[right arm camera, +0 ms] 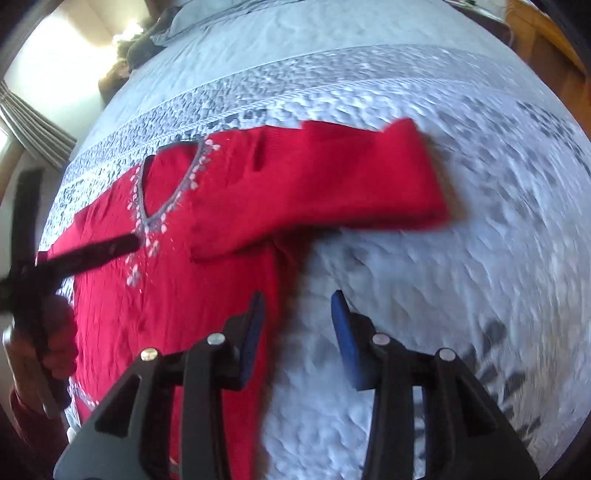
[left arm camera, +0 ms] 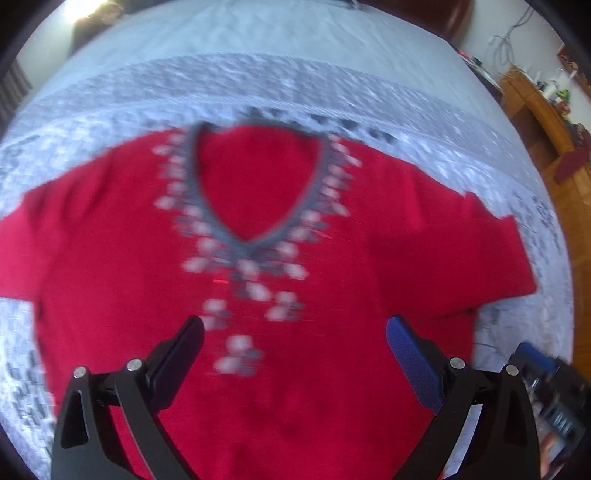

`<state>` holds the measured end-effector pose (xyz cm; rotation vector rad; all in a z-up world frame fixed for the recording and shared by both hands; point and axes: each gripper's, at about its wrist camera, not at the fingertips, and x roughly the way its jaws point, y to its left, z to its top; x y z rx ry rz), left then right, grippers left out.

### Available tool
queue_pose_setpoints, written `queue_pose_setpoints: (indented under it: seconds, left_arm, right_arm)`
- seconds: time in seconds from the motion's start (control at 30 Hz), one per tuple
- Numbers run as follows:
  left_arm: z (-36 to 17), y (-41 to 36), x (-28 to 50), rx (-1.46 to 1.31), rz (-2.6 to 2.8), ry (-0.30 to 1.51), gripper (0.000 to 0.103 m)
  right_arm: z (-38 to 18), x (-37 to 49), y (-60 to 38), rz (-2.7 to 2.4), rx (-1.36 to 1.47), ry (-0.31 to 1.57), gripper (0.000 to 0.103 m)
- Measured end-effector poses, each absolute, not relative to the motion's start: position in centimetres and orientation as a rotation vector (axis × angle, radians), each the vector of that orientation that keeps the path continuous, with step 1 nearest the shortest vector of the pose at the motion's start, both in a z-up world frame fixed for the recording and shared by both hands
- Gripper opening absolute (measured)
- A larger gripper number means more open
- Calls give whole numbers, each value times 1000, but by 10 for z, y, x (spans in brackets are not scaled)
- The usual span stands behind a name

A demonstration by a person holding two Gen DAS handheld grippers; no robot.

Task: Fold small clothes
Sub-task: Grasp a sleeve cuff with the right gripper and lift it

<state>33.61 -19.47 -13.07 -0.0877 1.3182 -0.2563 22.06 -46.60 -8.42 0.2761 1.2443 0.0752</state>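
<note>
A red V-neck top (left arm camera: 332,229) with grey neck trim and pale beading lies flat on the bed, its front up and its neckline toward the far side. My left gripper (left arm camera: 293,325) hangs open above its chest, with nothing between the fingers. In the right wrist view the top (right arm camera: 177,295) lies to the left, one sleeve (right arm camera: 332,177) spread out to the right. My right gripper (right arm camera: 298,295) is open over the top's side edge and holds nothing. A hand (right arm camera: 55,343) holds the left gripper at the far left, one of whose fingers (right arm camera: 96,253) reaches over the neckline.
A pale blue quilted bedspread (right arm camera: 443,295) covers the bed around the top. Pillows (right arm camera: 207,18) and a dark heap (right arm camera: 136,48) lie at the far end. Wooden furniture (left arm camera: 535,107) and a wooden floor (left arm camera: 576,206) are beyond the bed's right side. Curtains (right arm camera: 33,122) hang at the left.
</note>
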Motion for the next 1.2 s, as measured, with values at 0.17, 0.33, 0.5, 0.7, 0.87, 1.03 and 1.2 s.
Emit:
queue_pose_setpoints:
  seconds: [0.17, 0.33, 0.5, 0.7, 0.87, 1.03, 1.2]
  left_arm:
    - [-157, -242, 348, -127, -327, 1427, 98]
    - [-166, -262, 352, -165, -353, 1428, 89]
    - [-170, -280, 361, -168, -352, 1421, 77]
    - [-163, -272, 366, -257, -344, 1404, 8]
    - [-142, -256, 367, -278, -312, 1324, 5]
    - [-103, -226, 374, -283, -294, 1214, 4]
    - [-56, -169, 389, -253, -214, 1100, 4]
  right_arm:
    - [-100, 183, -486, 33, 299, 1197, 38]
    - [-111, 176, -496, 54, 321, 1164, 38]
    - [-110, 172, -509, 46, 368, 1150, 38]
    - [-106, 170, -513, 27, 351, 1120, 45]
    - [-108, 171, -514, 19, 346, 1122, 45]
    - [-116, 172, -516, 9, 353, 1133, 45]
    - [-121, 173, -511, 2, 316, 1134, 45]
